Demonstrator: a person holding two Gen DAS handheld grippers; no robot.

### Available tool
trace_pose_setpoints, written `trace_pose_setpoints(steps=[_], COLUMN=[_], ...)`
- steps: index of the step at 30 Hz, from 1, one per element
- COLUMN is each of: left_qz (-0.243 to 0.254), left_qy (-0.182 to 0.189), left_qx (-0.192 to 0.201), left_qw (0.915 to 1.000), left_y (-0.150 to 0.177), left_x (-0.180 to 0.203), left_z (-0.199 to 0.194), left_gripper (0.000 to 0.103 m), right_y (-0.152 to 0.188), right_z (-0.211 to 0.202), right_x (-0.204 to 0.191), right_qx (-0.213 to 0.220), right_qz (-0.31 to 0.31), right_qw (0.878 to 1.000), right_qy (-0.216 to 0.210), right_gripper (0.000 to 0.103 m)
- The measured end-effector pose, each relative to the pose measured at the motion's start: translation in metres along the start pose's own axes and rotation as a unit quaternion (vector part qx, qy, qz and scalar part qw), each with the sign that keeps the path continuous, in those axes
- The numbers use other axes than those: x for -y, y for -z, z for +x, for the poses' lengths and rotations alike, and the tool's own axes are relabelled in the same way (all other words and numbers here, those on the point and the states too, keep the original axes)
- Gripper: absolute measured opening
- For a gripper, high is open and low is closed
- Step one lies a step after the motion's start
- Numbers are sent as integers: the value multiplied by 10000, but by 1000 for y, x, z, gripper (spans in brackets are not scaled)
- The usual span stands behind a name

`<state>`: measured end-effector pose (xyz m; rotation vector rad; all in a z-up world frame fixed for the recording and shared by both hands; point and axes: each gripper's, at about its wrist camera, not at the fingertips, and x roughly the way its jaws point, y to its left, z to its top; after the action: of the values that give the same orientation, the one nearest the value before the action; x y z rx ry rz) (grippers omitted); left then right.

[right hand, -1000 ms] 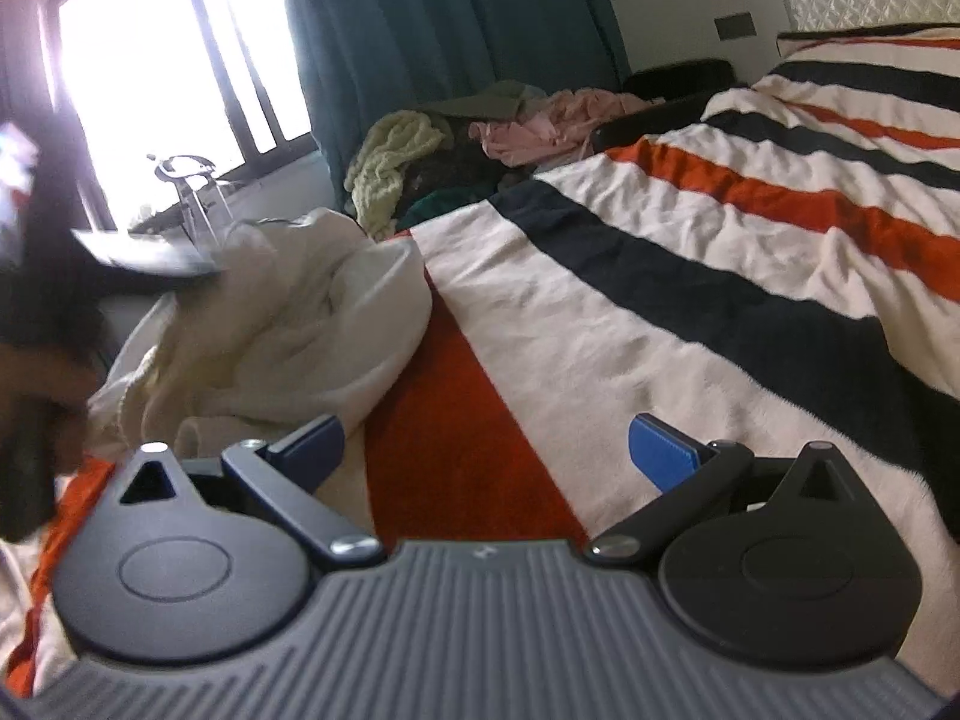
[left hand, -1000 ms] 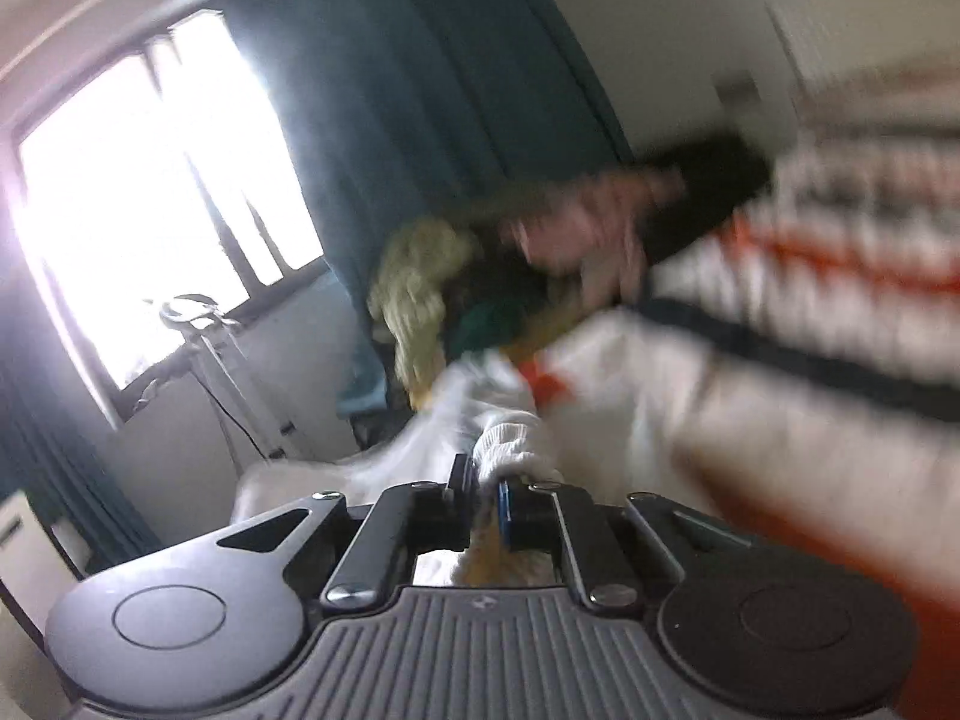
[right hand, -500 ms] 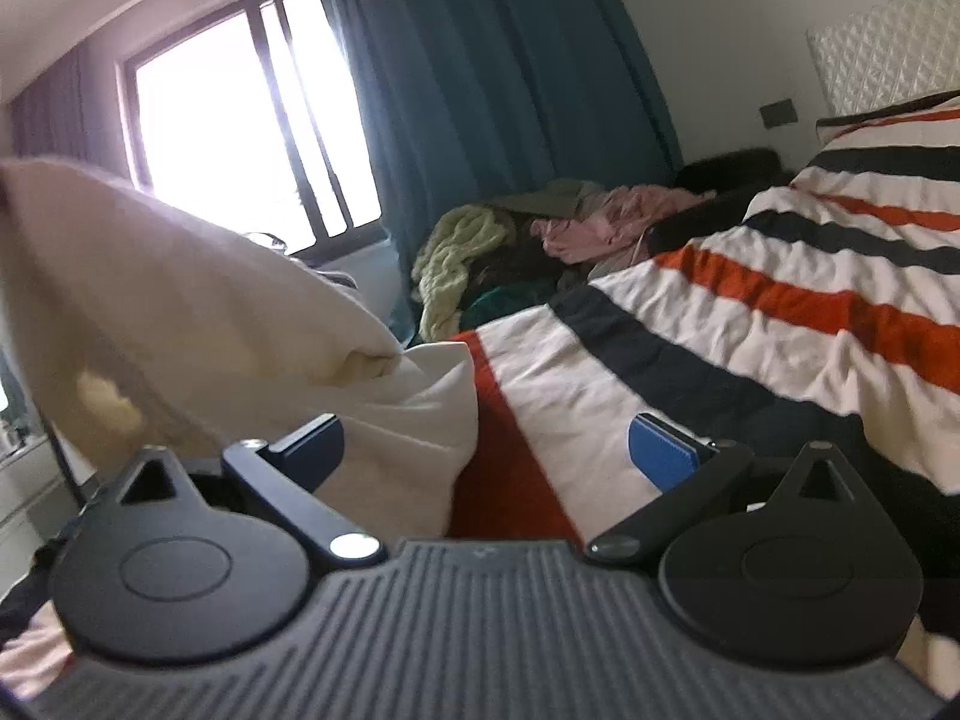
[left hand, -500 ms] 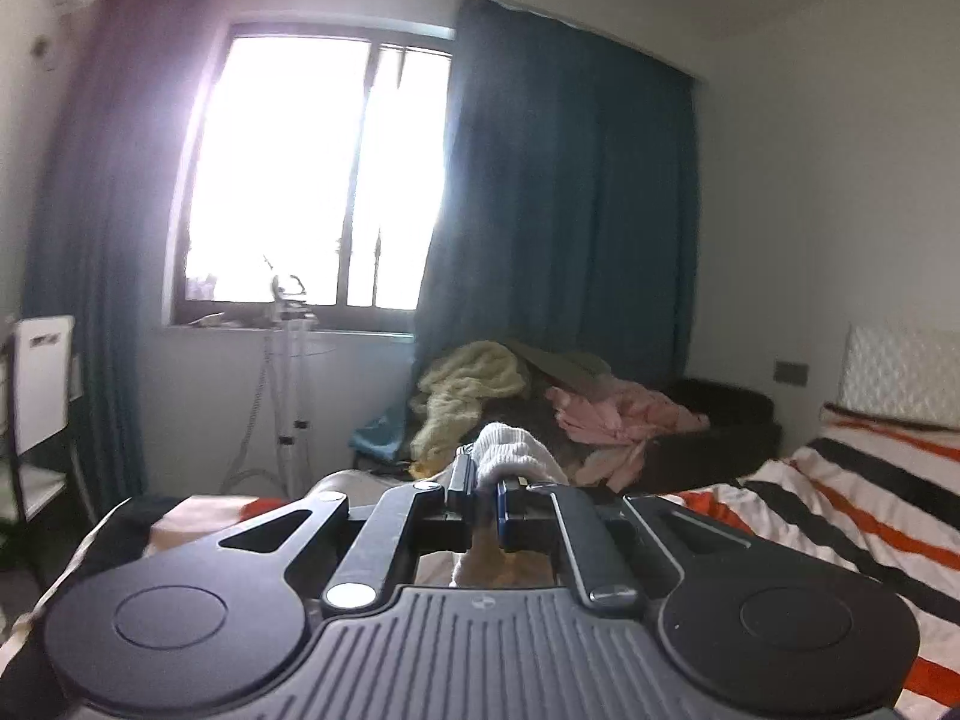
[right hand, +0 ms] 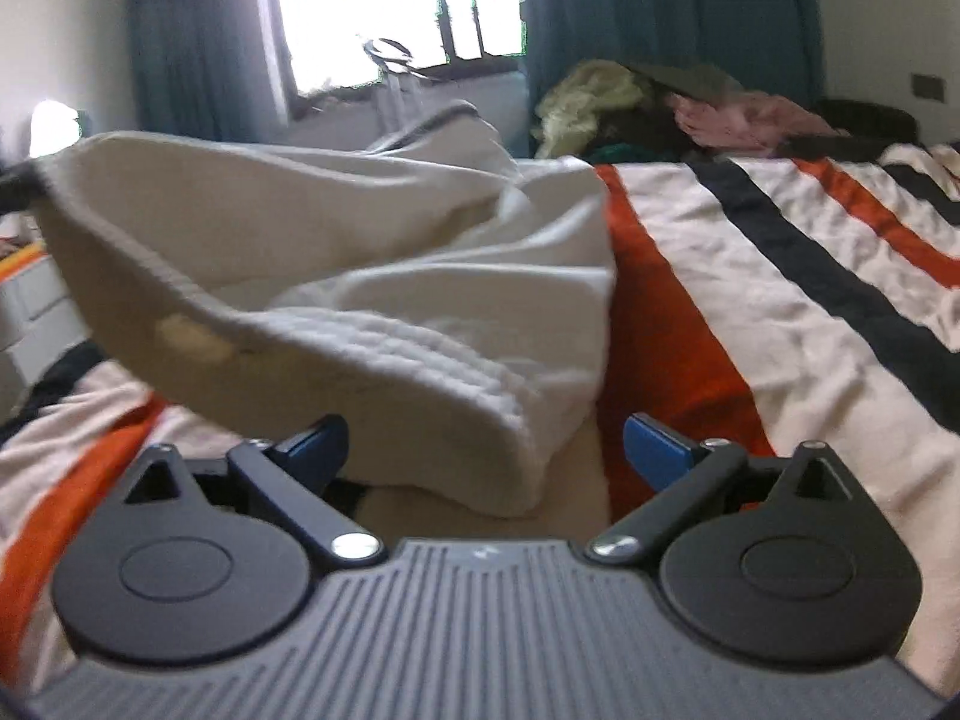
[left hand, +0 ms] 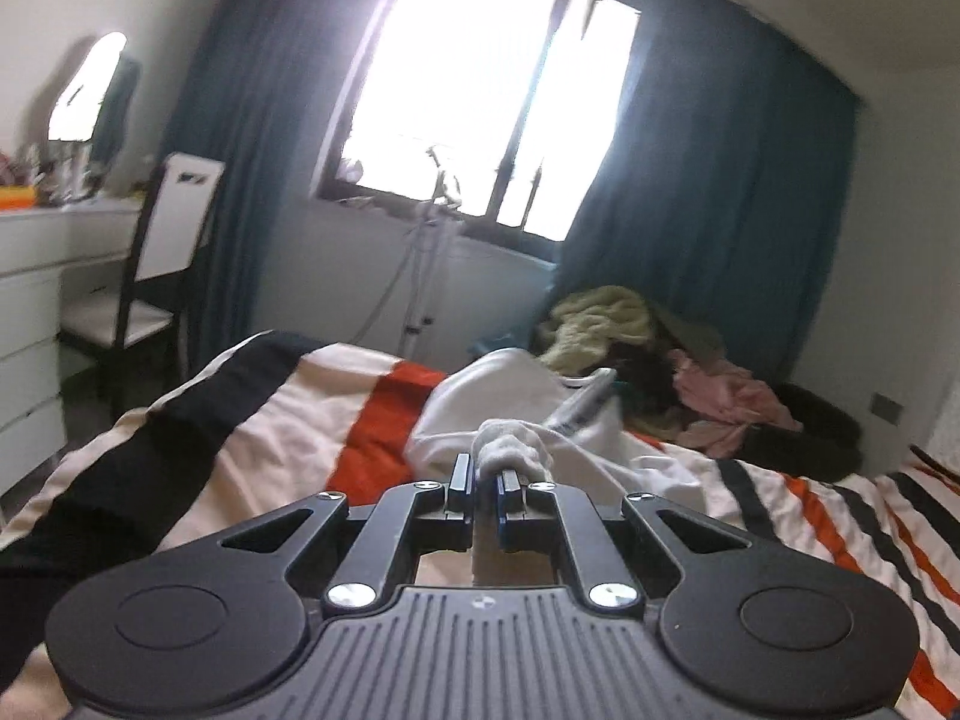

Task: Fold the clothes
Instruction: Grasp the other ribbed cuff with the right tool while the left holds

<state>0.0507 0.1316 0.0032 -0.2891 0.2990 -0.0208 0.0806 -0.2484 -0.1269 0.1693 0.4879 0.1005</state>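
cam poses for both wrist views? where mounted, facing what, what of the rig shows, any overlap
Left wrist: on the left gripper, looking along its fingers across the striped bed toward the window; jaws shut on the cream garment.
Right wrist: on the right gripper, low over the bed, same heading; jaws open, the garment's ribbed hem hangs between and ahead of them.
Shared: garment, bed, window, teal curtains, clothes pile.
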Motion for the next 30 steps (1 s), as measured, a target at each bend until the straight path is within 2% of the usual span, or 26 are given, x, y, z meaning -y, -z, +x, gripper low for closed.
trace_pose_setpoints(steps=[2,3,6,8,10,13,17,20,22,23,26,28,30], left_qz=[-134,-128,-160,-227,-317,-552,-875,-1149,-1232,-1221,-1145,-1123,-1127], left_qy=[-144,-252,-472,-530,-548,-500,-379,-61,146,195,239,178,118], left_qx=[-42,-27,-91,-216,-346,-560,-821,-1037,-1154,-1223,-1504,-1696,-1874], left_qw=[9998,9996,9987,9981,9974,9957,9921,9879,9855,9848,9817,9789,9757], left_y=[5,8,15,16,17,19,22,26,29,32,43,51,58], left_x=[-7,-9,-17,-21,-24,-30,-38,-42,-41,-39,-32,-30,-29], left_z=[9,12,22,30,38,45,48,48,47,47,50,55,64], left_gripper=[7,7,7,7,7,7,13,30,43,46,50,57,58], right_y=[0,1,0,-3,-6,-11,-20,-31,-33,-33,-27,-23,-19], right_z=[14,21,40,44,42,26,-4,-38,-54,-58,-52,-42,-35], right_x=[6,9,17,17,11,4,-6,-11,-12,-11,2,17,34], right_qx=[-23,-34,-43,13,53,225,611,1080,1231,1217,630,57,-453], right_qz=[145,217,392,348,195,-11,-314,-559,-801,-882,-745,-318,281], right_qw=[9999,9997,9990,9992,9997,9995,9972,9917,9872,9862,9921,9968,9968], right_qy=[76,114,202,186,161,208,289,412,619,701,788,736,596], right_gripper=[90,81,81,72,42,23,16,16,16,16,16,17,18])
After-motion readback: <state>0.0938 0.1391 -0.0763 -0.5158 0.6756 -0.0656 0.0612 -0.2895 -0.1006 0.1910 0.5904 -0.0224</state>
